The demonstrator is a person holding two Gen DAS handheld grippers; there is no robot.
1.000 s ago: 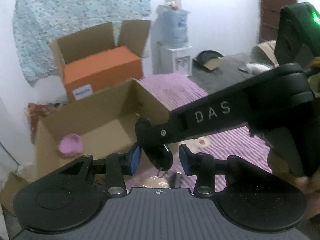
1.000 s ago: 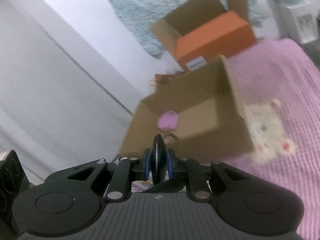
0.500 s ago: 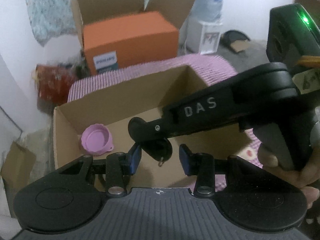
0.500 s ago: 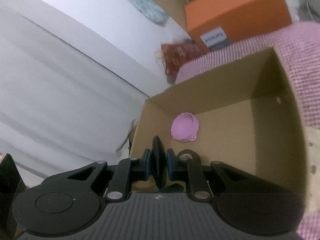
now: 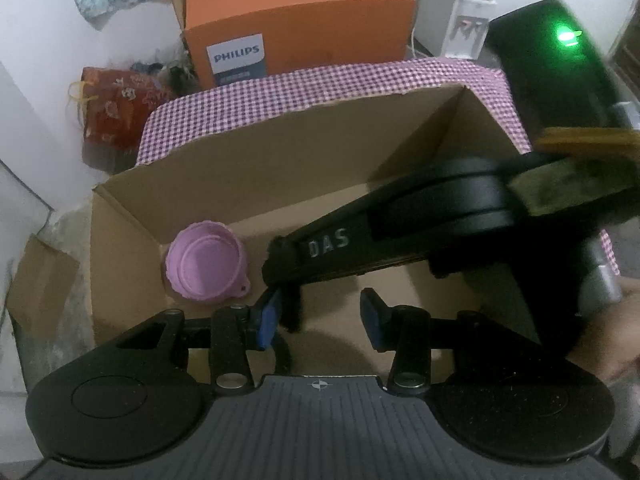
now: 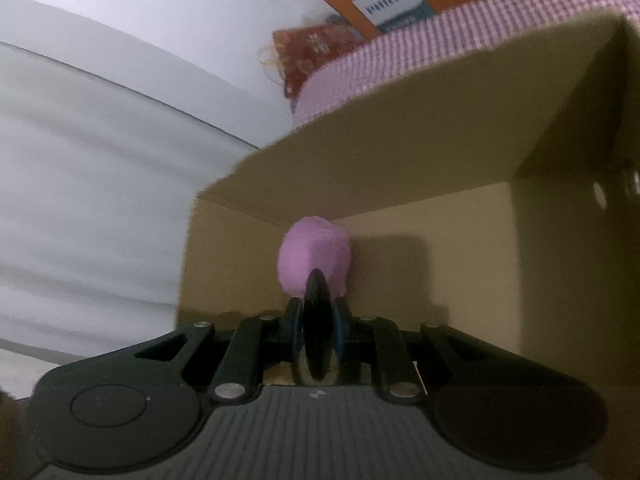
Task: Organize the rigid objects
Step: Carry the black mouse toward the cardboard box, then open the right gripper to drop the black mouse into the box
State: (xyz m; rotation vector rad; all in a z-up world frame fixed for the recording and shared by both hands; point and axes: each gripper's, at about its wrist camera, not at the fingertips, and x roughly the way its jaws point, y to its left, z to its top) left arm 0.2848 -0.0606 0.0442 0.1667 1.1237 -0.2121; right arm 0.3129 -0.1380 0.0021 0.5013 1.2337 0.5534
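Keyfob-like black object [image 6: 317,316], thin and disc-shaped seen edge-on, sits clamped between the blue pads of the right gripper [image 6: 316,326], whose fingers are closed on it; exactly what it is I cannot tell. From the left wrist view the same dark thing [image 5: 291,308] hangs at the tip of the right gripper's long arm, its long axis pointing down toward the floor of the open cardboard box [image 5: 248,168], just beside the left blue pad and not pressed by it. The left gripper [image 5: 318,322] is opening, its fingers apart with only the right gripper's tip and the dangling object near the gap, so the right hand is the one carrying the thing and is the nearer to the drop point. The coming move, as I judge it, is a release into the box: bare cardboard lies straight below the object, and the pink collapsible cup [image 5: 205,266] rests just beyond and to the left, against the box's far wall. Behind the box a pink checked cloth [image 5: 320,84] covers the surface, then an orange carton [image 5: 296,20] whose label reads "PHILIPS". The right gripper's arm carries the letters "DAS" [image 5: 329,243]. A green light [image 5: 566,36] glows on its housing.
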